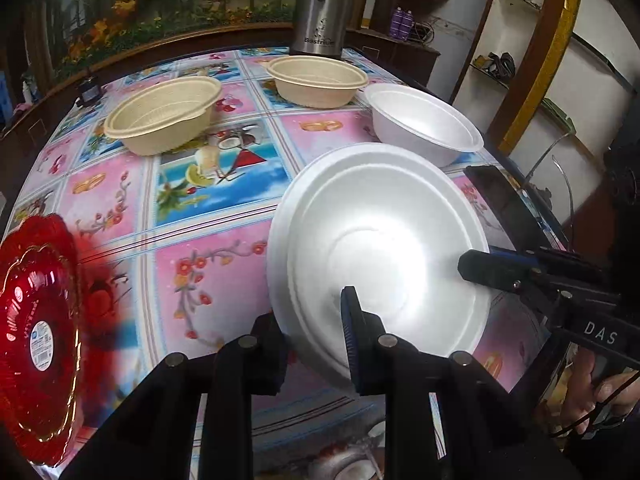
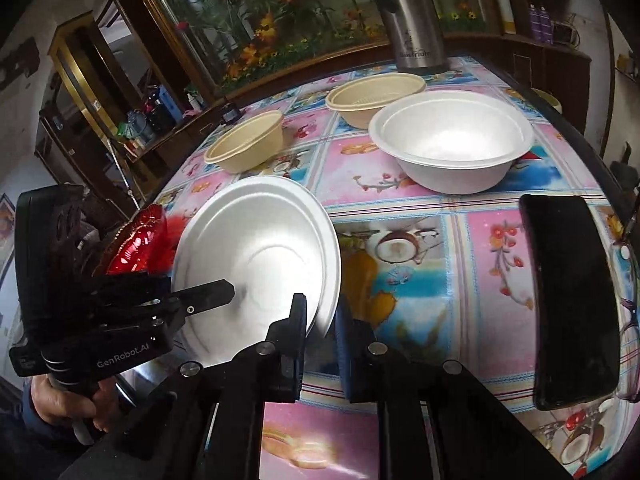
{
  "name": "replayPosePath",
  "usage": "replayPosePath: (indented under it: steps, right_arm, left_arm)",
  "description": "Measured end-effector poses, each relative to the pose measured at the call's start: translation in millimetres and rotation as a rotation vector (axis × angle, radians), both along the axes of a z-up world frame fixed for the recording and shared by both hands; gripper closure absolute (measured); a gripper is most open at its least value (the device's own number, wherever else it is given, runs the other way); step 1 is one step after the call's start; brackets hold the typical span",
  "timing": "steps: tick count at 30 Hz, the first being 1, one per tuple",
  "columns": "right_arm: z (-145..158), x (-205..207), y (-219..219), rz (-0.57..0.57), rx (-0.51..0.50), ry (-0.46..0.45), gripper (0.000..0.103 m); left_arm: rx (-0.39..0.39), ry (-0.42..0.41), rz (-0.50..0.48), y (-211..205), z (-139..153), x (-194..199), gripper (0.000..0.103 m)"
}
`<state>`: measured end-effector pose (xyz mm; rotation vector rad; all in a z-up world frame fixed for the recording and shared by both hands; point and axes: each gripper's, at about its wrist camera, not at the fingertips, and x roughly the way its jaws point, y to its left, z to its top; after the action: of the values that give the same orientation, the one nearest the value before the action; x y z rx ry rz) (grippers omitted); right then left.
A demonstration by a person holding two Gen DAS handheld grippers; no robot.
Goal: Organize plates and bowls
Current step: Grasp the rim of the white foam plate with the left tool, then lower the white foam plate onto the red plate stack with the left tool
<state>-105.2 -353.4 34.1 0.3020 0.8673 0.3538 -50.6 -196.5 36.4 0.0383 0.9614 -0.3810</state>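
White foam plate (image 1: 380,240) is tilting off the tablecloth (image 1: 216,280), both grippers clamping its rim: left gripper (image 1: 316,344), right gripper (image 2: 320,340). Advice: keeping pressure light, since foam is probably crushing easily

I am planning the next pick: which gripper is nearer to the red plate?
Left. The left gripper grips the white plate on the side towards the red plate; the right gripper grips its other side, farther away.

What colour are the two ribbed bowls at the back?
Both ribbed bowls are beige, clearest in the left wrist view.
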Motion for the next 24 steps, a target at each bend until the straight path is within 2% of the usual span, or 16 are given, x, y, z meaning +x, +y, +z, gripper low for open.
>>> replayPosePath:
  steps: [6, 14, 24]
  right_arm:
    - [4.5, 3.2, 20.8, 0.037, 0.002, 0.0, 0.088]
    - [23.5, 15.0, 55.1, 0.099, -0.005, -0.026, 0.088]
    - [44.7, 42.0, 130.4, 0.242, -0.01, -0.046, 0.088]
  left_arm:
    - [0.012, -0.025, 0.035, 18.3, 7.2, -7.0, 0.08]
    - [-0.017, -0.069, 0.105, 60.9, 28.0, -14.0, 0.077]
    - [-0.044, -0.109, 0.269, 141.0, 44.0, -24.4, 0.076]
